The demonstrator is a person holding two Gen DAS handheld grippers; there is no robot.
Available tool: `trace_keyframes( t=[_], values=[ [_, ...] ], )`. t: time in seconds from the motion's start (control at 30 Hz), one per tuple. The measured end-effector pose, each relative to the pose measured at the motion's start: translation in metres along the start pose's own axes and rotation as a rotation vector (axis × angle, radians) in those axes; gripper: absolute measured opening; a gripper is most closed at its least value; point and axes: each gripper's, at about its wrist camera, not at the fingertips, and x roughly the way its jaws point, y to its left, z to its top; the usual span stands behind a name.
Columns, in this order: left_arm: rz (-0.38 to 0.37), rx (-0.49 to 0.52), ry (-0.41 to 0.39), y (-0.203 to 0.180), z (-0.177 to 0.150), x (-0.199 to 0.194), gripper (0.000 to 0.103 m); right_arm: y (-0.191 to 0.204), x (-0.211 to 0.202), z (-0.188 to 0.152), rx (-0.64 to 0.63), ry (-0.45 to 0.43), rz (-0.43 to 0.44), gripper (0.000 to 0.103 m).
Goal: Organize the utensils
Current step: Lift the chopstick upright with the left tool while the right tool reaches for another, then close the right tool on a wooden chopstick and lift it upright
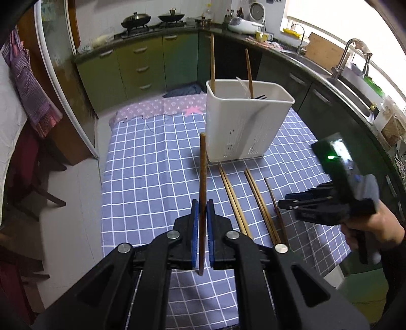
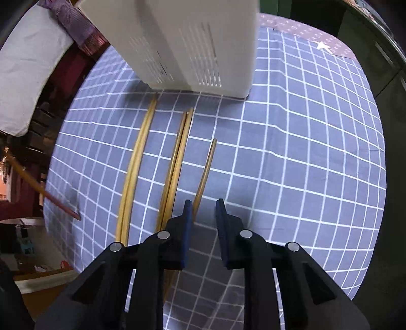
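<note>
Closest in, the left claw (image 1: 202, 215) is clamped tight on a single dark brown chopstick (image 1: 202, 193), blue pads squeezing it from both sides so it stands near upright above the checked tablecloth (image 1: 152, 177). Over on the right side, the right claw (image 2: 203, 213) is parted with nothing between the pads, hovering just over the worktop at the near end of another dark chopstick (image 2: 204, 177) that lies flat. Just beside that one are two pairs of pale bamboo chopsticks (image 2: 177, 157), all lying roughly parallel and pointing toward the holder. A bit further back sits the white plastic utensil holder (image 1: 243, 121), upright on the cloth, with two brown chopsticks (image 1: 212, 63) already poking out the top. Behind all that there's a kitchen counter with woks (image 1: 135, 19) on the stove.
</note>
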Motion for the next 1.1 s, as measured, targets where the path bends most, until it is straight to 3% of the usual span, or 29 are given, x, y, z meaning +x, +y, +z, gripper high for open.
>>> trace_keyframes(
  t=[0.3, 0.33, 0.47, 0.53, 0.7, 0.87, 1.1],
  values=[
    [-0.011, 0.015, -0.017, 0.001, -0.008, -0.008, 0.006, 0.024, 0.019, 0.009, -0.023, 0.020, -0.070, 0.018],
    [-0.011, 0.017, -0.018, 0.001, -0.009, -0.009, 0.006, 0.027, 0.020, 0.009, -0.029, 0.017, -0.085, 0.011],
    [-0.009, 0.020, -0.018, -0.001, -0.010, -0.009, 0.006, 0.033, 0.022, 0.009, -0.032, -0.008, -0.109, 0.008],
    [-0.006, 0.018, -0.018, -0.001, -0.010, -0.009, 0.006, 0.030, 0.018, 0.008, -0.027, -0.019, -0.077, 0.007],
    [-0.003, 0.021, -0.014, -0.002, -0.010, -0.008, 0.006, 0.022, -0.020, -0.001, -0.010, -0.119, -0.023, 0.006],
    [-0.001, 0.027, -0.013, -0.004, -0.010, -0.008, 0.006, 0.016, -0.083, -0.023, -0.003, -0.288, 0.030, 0.006],
    [0.001, 0.026, -0.007, -0.004, -0.012, -0.007, 0.006, 0.001, -0.150, -0.070, -0.011, -0.471, 0.025, 0.006]
  ],
)
